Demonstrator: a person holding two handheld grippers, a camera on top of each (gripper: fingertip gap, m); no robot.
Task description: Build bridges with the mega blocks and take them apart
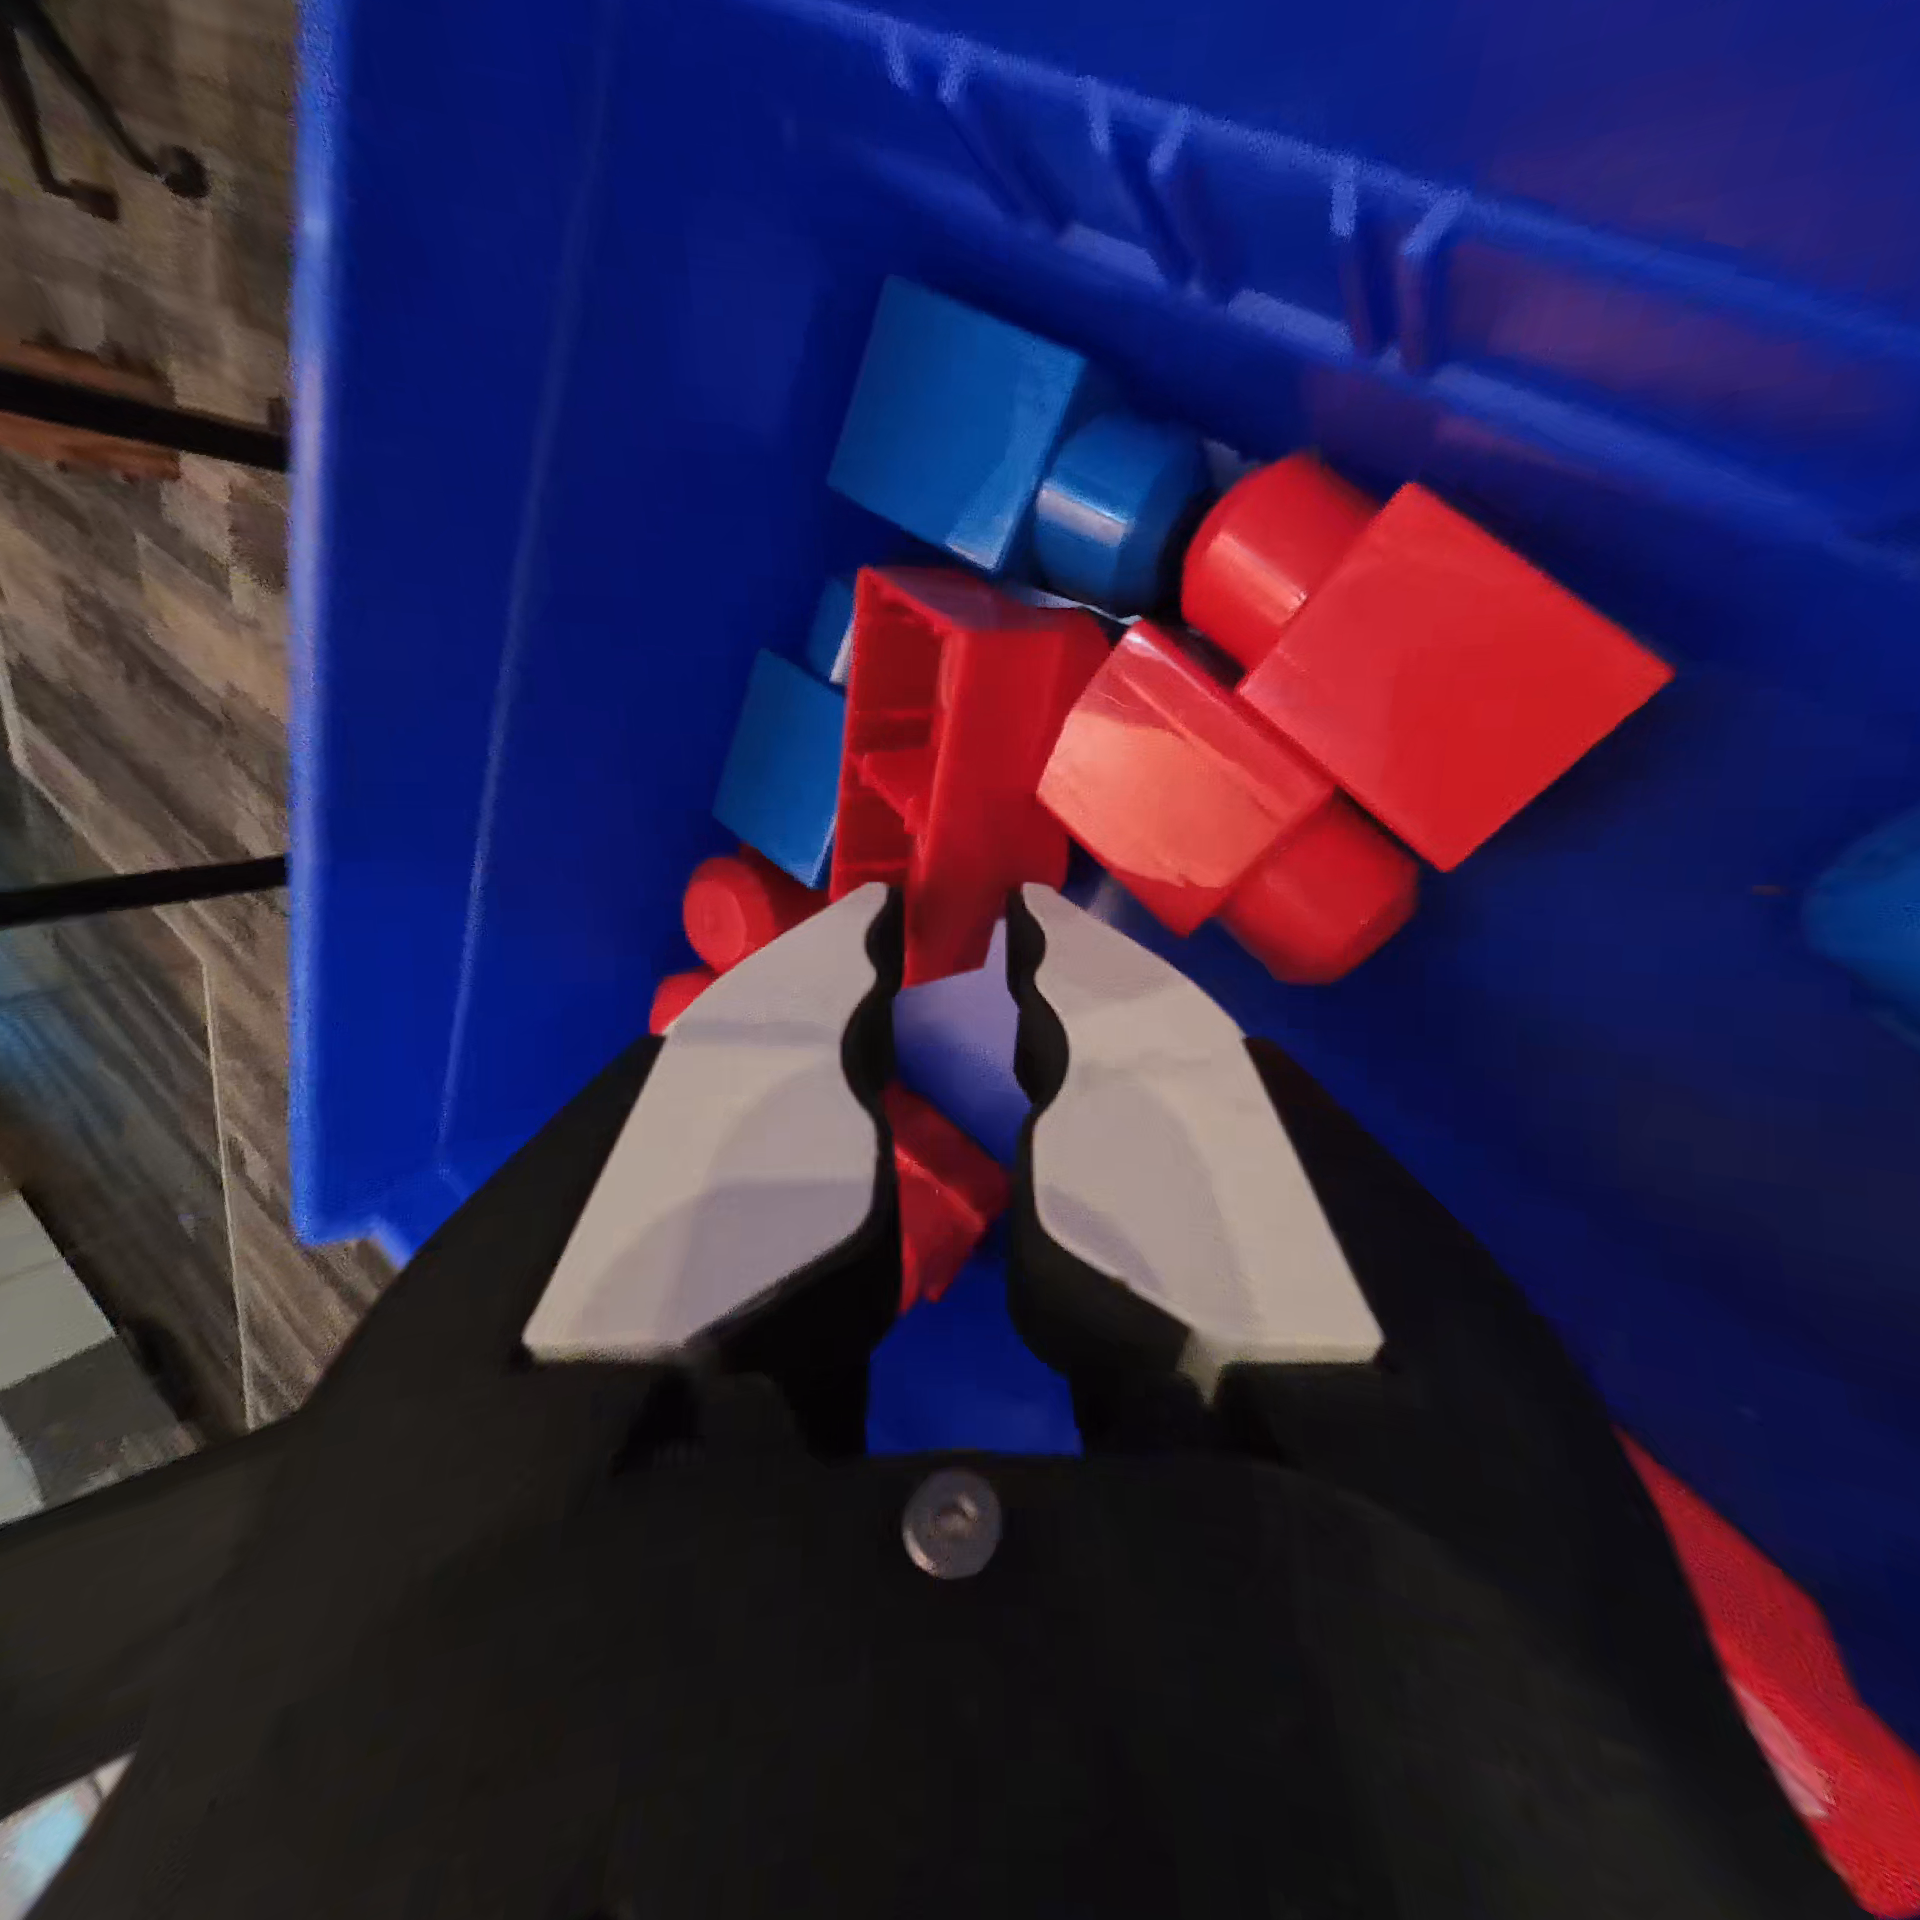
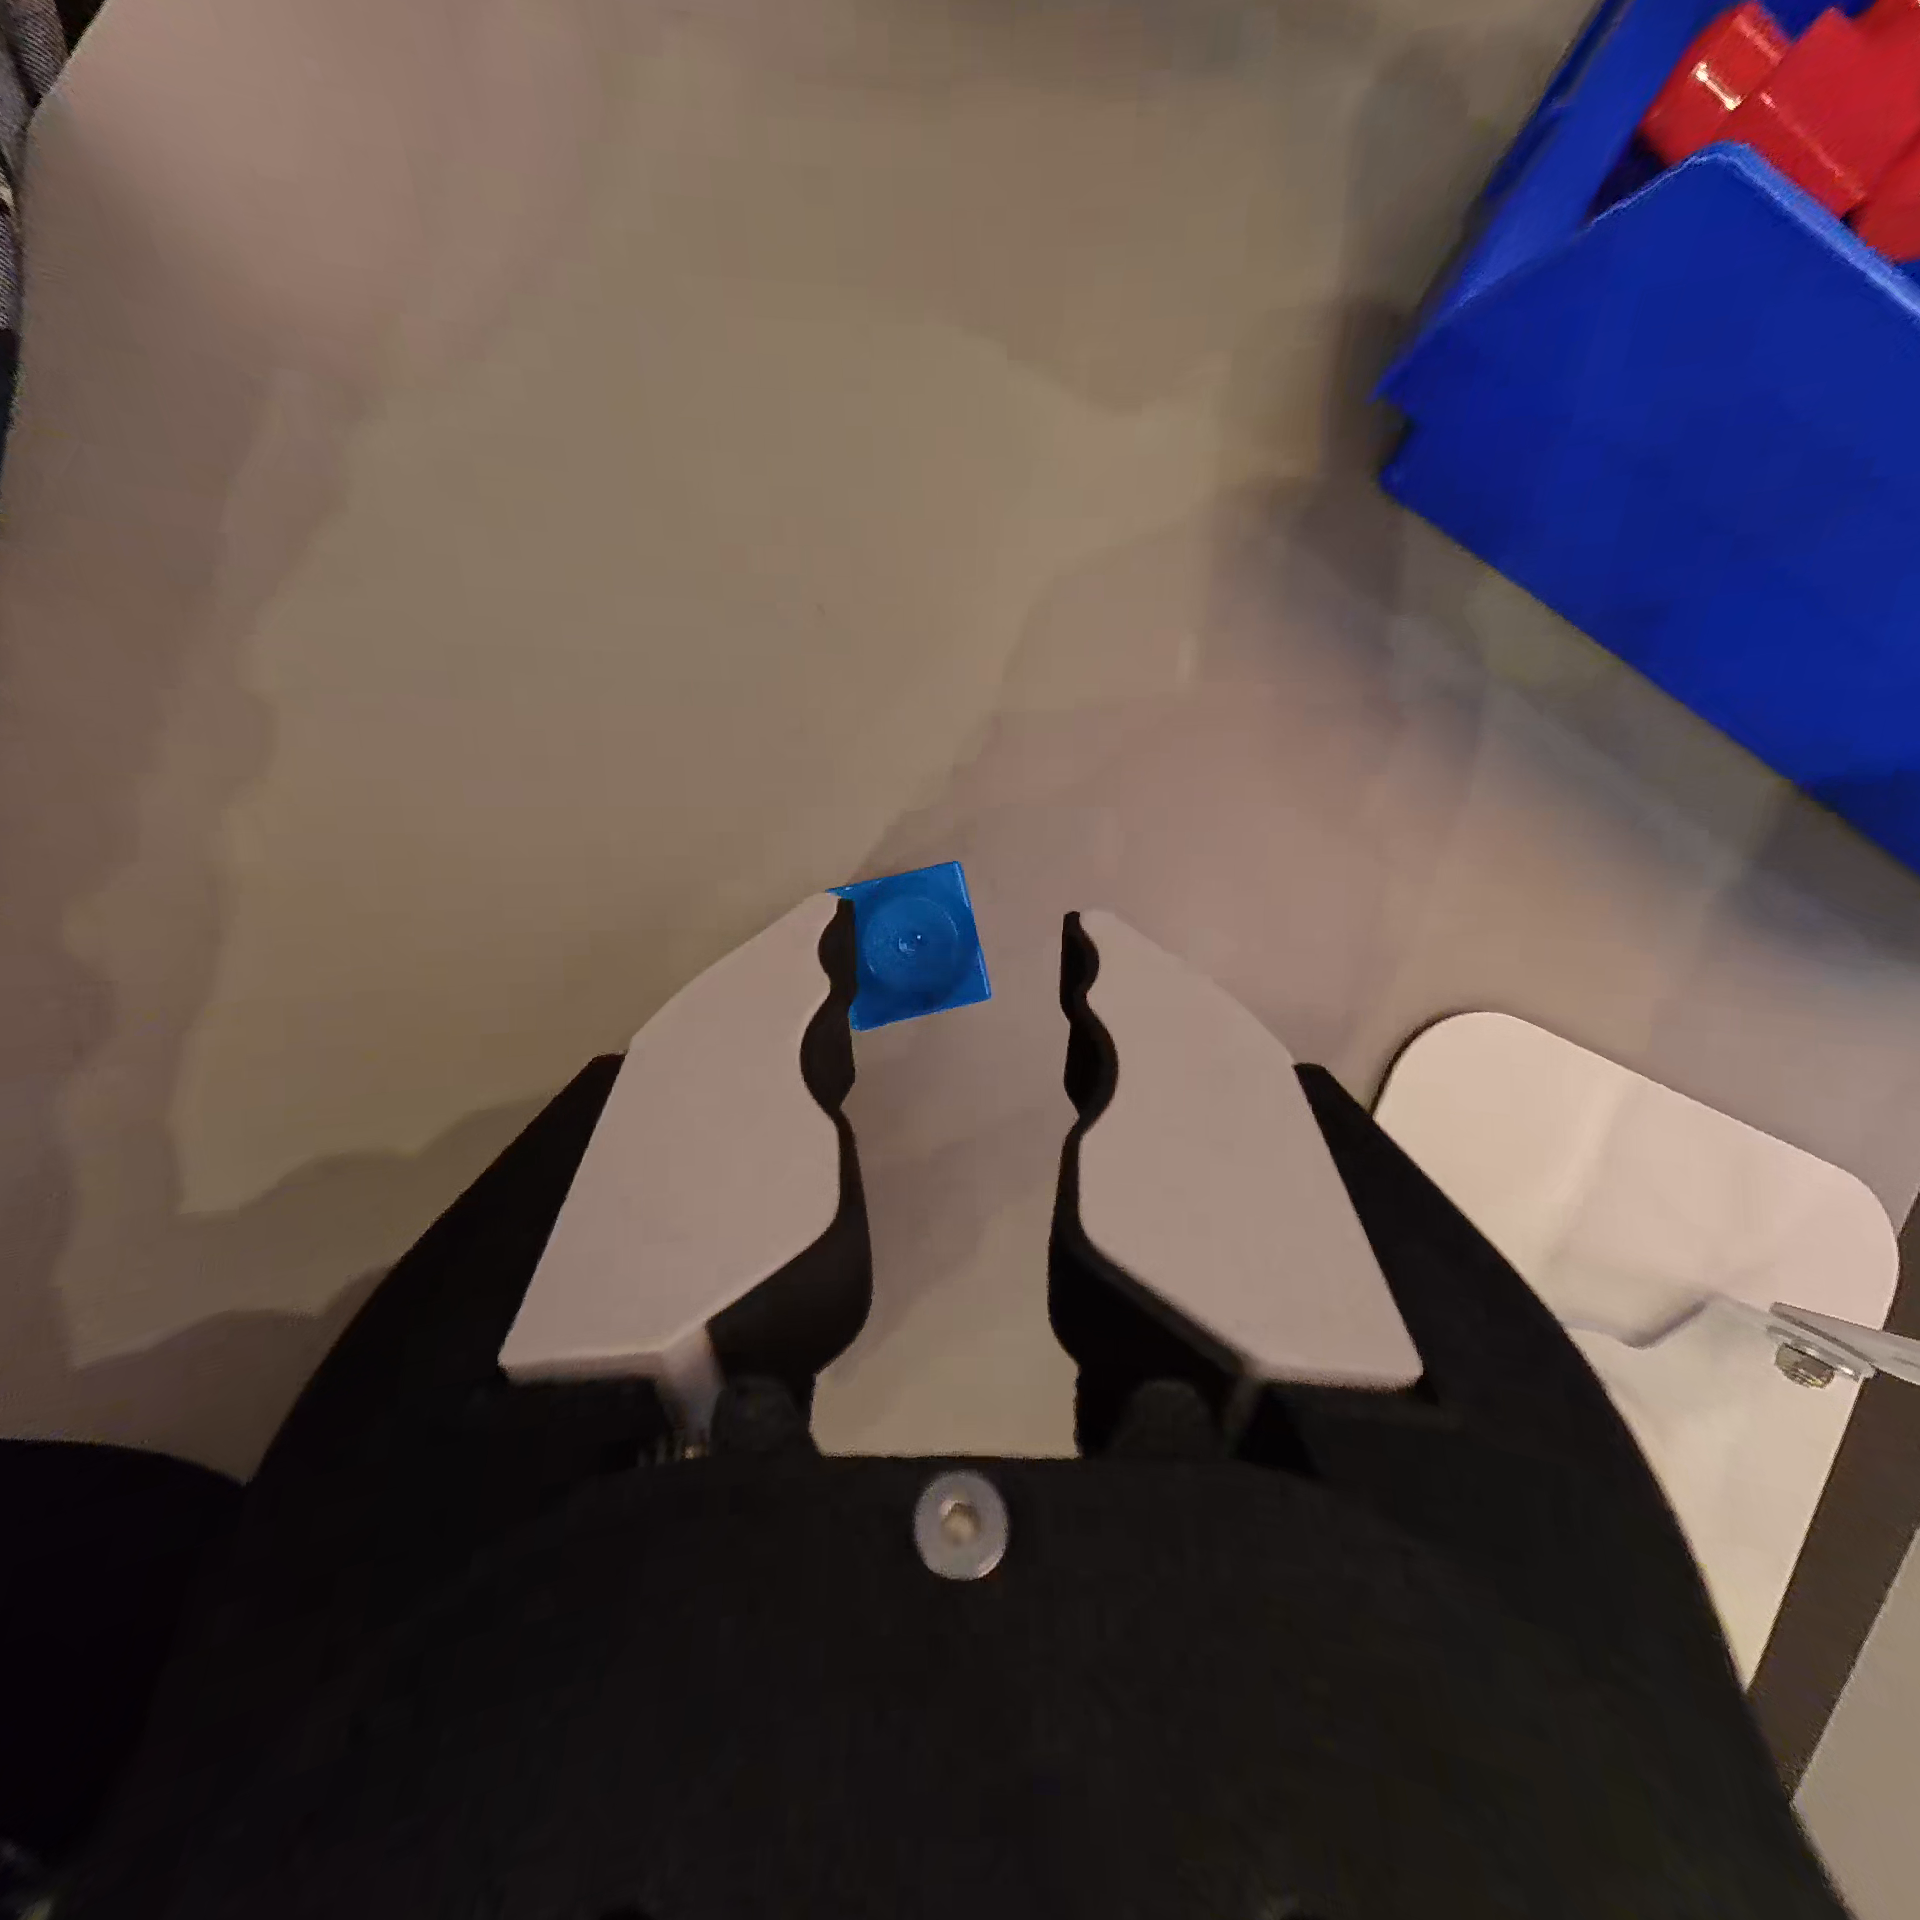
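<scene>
Your left gripper point(image 1: 951, 935) pinches a red block's point(image 1: 956, 748) wall inside the blue bin point(image 1: 540, 623); lift straight (neighbours crowd it). Your right gripper point(image 2: 961, 935) gapes wide beside the bin, its far pad clear of a small blue block point(image 2: 914, 945).

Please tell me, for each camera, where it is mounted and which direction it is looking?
Left wrist view: mounted on the left tool, looking down into the blue bin at red and blue blocks; its fingers pinch a red block.
Right wrist view: mounted on the right tool, looking down at the table; open fingers, small blue block between.
Shared: the blue bin of blocks.
</scene>
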